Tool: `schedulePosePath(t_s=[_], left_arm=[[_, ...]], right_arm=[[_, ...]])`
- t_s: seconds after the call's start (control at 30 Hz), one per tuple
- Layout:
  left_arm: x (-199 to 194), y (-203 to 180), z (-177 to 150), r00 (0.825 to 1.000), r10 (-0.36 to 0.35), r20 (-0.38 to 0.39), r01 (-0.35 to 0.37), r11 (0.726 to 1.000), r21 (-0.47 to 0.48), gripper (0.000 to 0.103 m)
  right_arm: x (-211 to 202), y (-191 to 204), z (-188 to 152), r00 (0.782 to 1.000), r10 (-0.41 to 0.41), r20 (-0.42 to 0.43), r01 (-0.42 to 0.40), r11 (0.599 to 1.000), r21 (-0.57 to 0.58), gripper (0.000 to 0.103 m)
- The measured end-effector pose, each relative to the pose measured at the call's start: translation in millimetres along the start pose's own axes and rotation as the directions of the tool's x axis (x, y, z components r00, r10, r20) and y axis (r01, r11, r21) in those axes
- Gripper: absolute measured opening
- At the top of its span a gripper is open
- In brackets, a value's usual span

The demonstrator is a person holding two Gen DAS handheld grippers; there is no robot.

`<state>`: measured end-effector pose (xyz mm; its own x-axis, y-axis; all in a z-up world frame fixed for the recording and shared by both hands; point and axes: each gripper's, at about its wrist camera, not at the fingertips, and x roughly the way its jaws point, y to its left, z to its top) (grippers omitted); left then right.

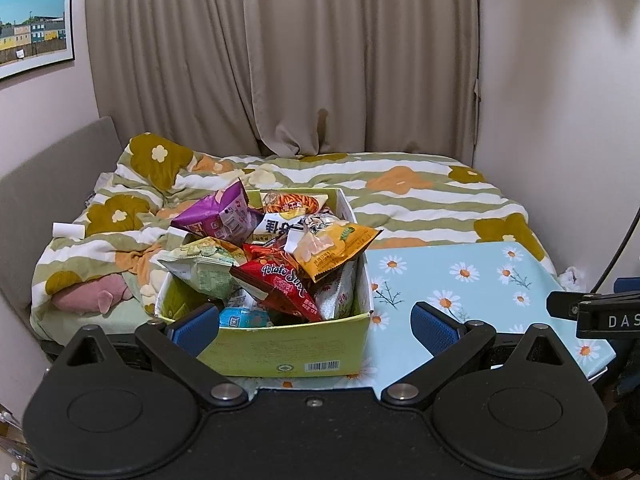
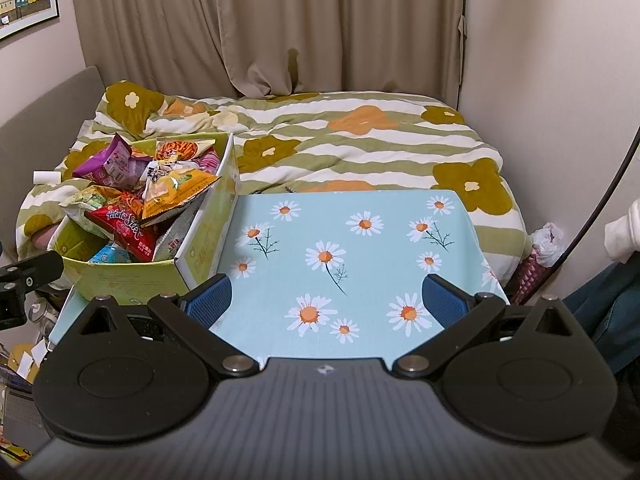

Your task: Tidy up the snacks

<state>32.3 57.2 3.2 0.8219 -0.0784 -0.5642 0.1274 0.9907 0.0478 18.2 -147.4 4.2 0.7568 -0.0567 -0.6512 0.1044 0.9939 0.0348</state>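
Note:
A green cardboard box heaped with snack bags stands on the left of a table with a blue daisy cloth. On top lie a red Potato Stix bag, an orange bag and a purple bag. My left gripper is open and empty, just in front of the box. In the right wrist view the box is at the left, and my right gripper is open and empty above the bare daisy cloth.
A bed with a striped flower quilt lies behind the table, with beige curtains beyond. A pink plush lies on the bed left of the box. The right gripper's body shows at the right edge.

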Motion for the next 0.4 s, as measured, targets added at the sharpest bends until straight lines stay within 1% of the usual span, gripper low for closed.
schedulePosePath(t_s=[0.07, 0.13, 0.23, 0.4], left_arm=[[-0.9, 1.7, 0.7, 1.0, -0.011, 0.012, 0.011, 1.0, -0.011, 0.103], [0.6, 2.8, 2.7, 1.0, 0.0, 0.0, 0.0, 1.0, -0.019, 0.103], [3.8, 4.2, 3.7, 1.0, -0.007, -0.005, 0.007, 1.0, -0.018, 0.103], [4.6, 6.8, 5.6, 1.0, -0.017, 0.017, 0.017, 1.0, -0.023, 0.103]], right_arm=[[2.0, 0.2, 0.0, 1.0, -0.004, 0.0, 0.004, 1.0, 0.001, 0.103], [3.6, 0.8, -0.1, 1.0, -0.008, -0.002, 0.008, 1.0, 0.005, 0.103], [4.1, 2.4, -0.1, 1.0, -0.009, -0.003, 0.009, 1.0, 0.02, 0.103], [4.0, 5.7, 0.8, 1.0, -0.022, -0.004, 0.022, 0.999, 0.034, 0.103]])
